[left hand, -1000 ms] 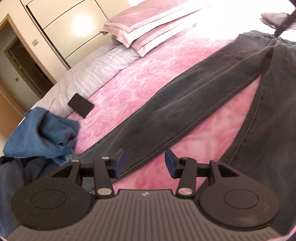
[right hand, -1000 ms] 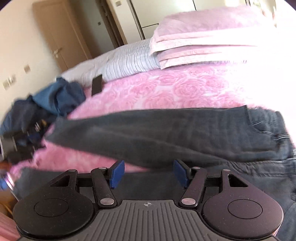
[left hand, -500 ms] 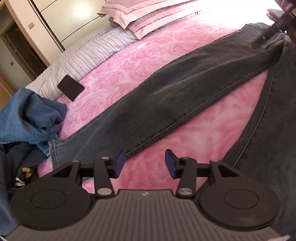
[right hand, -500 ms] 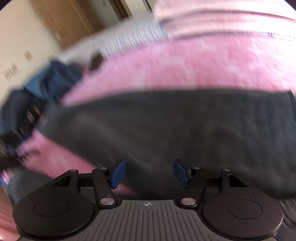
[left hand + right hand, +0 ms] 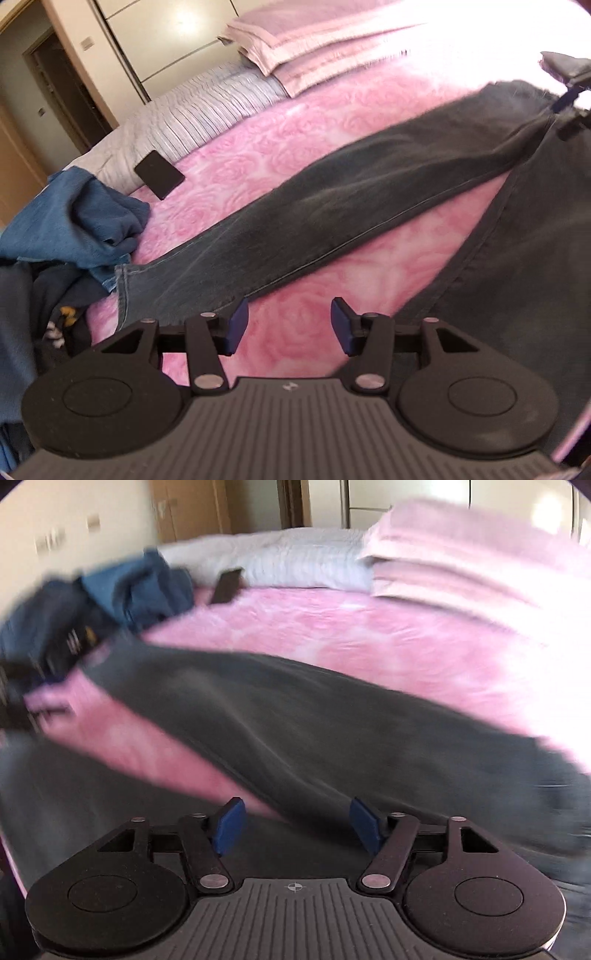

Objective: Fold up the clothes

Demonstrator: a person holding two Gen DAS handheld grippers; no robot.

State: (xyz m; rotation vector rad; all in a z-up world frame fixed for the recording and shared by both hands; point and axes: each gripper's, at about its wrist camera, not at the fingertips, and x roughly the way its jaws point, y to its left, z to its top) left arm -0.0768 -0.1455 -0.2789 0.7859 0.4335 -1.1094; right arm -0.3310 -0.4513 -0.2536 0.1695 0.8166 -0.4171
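**Jeans spread flat, both grippers empty above them**

Dark grey denim jeans [image 5: 351, 206] lie spread on the pink rose-patterned bedspread [image 5: 295, 144], legs parted in a narrow V. In the left wrist view, going left to right: a crumpled heap of blue clothes [image 5: 74, 218] sits at the far left, touching the hem of the farther leg; a flat black rectangular phone [image 5: 159, 175] lies near it on the striped grey quilt [image 5: 207, 107]. The farther leg runs diagonally from that hem up to the waist at the upper right. The left gripper [image 5: 288, 325] hovers with its jaws spread wide and nothing between them, over the pink gap between the legs, just beside the farther leg's hem end. The nearer leg fills the right edge.

The right gripper [image 5: 295, 823] is likewise released and empty, hovering over the upper part of the jeans; its view is blurred, so whether it touches the cloth cannot be told.

The long axis runs hem at left to waist at right, so the left gripper is judged nearer the hems and the right nearer the waist, suiting a leg-over-leg fold.
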